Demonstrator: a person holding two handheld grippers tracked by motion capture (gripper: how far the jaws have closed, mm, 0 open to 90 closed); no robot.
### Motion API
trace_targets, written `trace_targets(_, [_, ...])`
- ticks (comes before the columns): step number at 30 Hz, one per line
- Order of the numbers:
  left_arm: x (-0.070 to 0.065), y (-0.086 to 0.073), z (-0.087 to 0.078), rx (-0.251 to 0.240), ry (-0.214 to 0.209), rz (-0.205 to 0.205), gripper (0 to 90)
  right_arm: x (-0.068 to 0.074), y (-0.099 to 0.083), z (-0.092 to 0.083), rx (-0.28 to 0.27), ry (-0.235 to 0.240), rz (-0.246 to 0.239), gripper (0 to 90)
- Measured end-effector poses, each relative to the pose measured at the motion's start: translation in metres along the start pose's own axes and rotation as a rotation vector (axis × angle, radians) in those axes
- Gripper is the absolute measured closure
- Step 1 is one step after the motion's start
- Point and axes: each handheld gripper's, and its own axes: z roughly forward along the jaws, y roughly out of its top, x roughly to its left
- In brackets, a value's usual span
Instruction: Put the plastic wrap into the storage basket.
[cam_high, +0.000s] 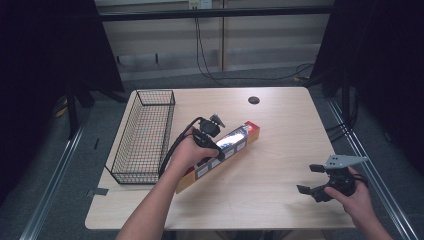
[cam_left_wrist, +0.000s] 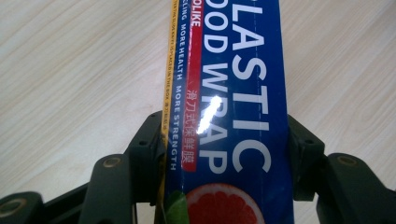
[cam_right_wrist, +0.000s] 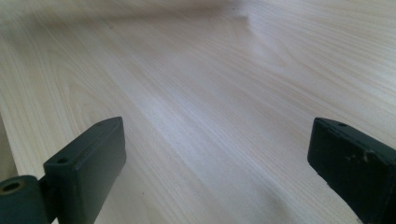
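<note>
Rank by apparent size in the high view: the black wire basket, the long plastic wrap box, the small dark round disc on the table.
1. Black wire basket, largest.
2. Long plastic wrap box, similar length but much narrower.
3. Small dark round disc, clearly smallest.

Blue plastic wrap box (cam_left_wrist: 233, 107) with white lettering, yellow edge, seemingly grapefruit print; pale wood-grain table (cam_right_wrist: 210, 93); black wire basket (cam_high: 145, 135).

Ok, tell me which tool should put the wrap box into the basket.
Left. The left tool already has its jaws against both sides of the box, and the basket sits on that side. The right tool is open over bare table, far from both.
</note>
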Motion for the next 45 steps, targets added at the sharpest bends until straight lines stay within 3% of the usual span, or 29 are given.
trace_targets(7, [0.005, -0.001, -0.008, -0.010, 0.009, -0.036, 43.2, 0.000, 0.000, 0.000, 0.000, 0.001, -0.002, 4.5])
trace_targets(20, [0.016, 0.000, -0.030, -0.017, 0.039, -0.067, 43.3, 0.000, 0.000, 0.000, -0.003, -0.002, 0.001, 4.5])
trace_targets(25, [0.021, -0.002, -0.035, -0.027, 0.041, -0.096, 43.3, 0.000, 0.000, 0.000, -0.003, -0.002, 0.001, 4.5])
trace_targets(36, [0.029, -0.007, -0.046, -0.035, 0.053, -0.117, 43.3, 0.000, 0.001, 0.000, -0.001, -0.001, -0.001, 4.5])
trace_targets(39, [0.030, -0.008, -0.049, -0.048, 0.060, -0.146, 43.3, 0.001, 0.001, 0.000, -0.002, -0.001, -0.003, 4.5])
trace_targets(45, [0.036, -0.013, -0.057, -0.048, 0.075, -0.152, 43.3, 0.001, 0.001, 0.000, -0.003, -0.002, -0.003, 4.5])
